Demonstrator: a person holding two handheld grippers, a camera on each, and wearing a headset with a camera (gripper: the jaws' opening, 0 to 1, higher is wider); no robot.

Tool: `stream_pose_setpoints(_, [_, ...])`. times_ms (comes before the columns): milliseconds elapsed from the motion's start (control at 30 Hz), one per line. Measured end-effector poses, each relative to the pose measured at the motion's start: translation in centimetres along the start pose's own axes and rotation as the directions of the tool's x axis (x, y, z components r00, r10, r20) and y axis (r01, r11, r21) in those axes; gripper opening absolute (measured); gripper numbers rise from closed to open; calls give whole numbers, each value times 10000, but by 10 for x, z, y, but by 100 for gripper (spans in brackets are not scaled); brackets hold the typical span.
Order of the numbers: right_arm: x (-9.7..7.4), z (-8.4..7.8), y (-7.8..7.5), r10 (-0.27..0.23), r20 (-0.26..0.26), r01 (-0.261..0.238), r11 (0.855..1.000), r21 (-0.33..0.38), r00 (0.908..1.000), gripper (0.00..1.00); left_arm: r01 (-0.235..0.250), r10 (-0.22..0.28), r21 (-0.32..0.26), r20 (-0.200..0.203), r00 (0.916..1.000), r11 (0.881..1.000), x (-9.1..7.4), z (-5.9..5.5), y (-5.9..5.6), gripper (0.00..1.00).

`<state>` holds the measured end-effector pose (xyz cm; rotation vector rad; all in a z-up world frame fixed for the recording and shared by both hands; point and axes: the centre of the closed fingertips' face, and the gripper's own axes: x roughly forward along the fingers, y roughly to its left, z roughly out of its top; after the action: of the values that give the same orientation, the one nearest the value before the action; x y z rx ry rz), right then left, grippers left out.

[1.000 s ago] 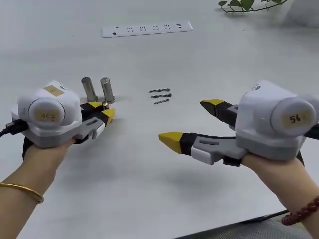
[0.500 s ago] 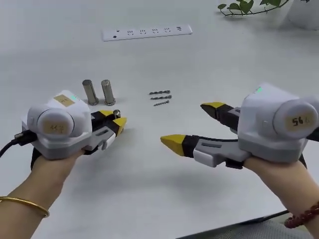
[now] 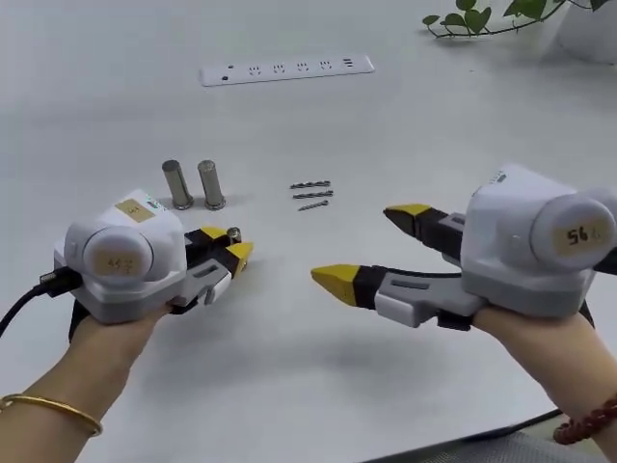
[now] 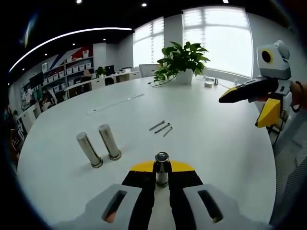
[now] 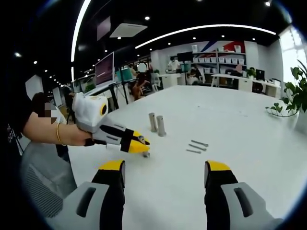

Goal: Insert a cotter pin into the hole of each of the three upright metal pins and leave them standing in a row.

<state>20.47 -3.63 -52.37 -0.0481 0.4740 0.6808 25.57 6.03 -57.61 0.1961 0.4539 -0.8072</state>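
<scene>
My left claw (image 3: 228, 243), clamped on one metal pin (image 4: 161, 165), has drawn it toward me, away from the two pins (image 3: 211, 184) standing on the desk (image 3: 289, 367) (cotter pins (image 3: 310, 194) lie untouched nearby), so my wide-open right claw (image 3: 368, 243) should fetch one next.

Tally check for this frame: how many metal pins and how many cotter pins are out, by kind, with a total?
Metal pins: 3 (two upright on the table, one clamped in the left gripper)
Cotter pins: 3 (lying loose on the table)
Total: 6
</scene>
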Motion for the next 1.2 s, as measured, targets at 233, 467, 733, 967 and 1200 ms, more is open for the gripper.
stream_pose_setpoints(233, [1, -3, -1, 1, -174, 0, 10000, 86, 9998, 61, 39, -40, -277, -38, 10000, 9996, 1, 0, 1, 7])
stream_pose_setpoints(467, [2, -2, -3, -12, -220, 16, 9998, 192, 9998, 56, -16, 17, 69, -194, 9998, 10000, 1, -2, 1, 16])
stream_pose_setpoints(733, [8, -1, -5, 176, -885, -219, 9986, -473, 9959, 55, -123, 124, -153, 58, 9999, 9998, -9, 6, 0, 29])
stream_pose_setpoints(967, [20, 2, -14, 364, -1573, -494, 9956, -798, 9869, 47, -268, 267, -614, -12, 9996, 9978, -24, 6, 1, 47])
stream_pose_setpoints(1200, [33, 11, -20, 570, -2081, -831, 9894, -1189, 9764, 42, -561, 547, -961, -172, 9984, 9938, -41, 3, 2, 63])
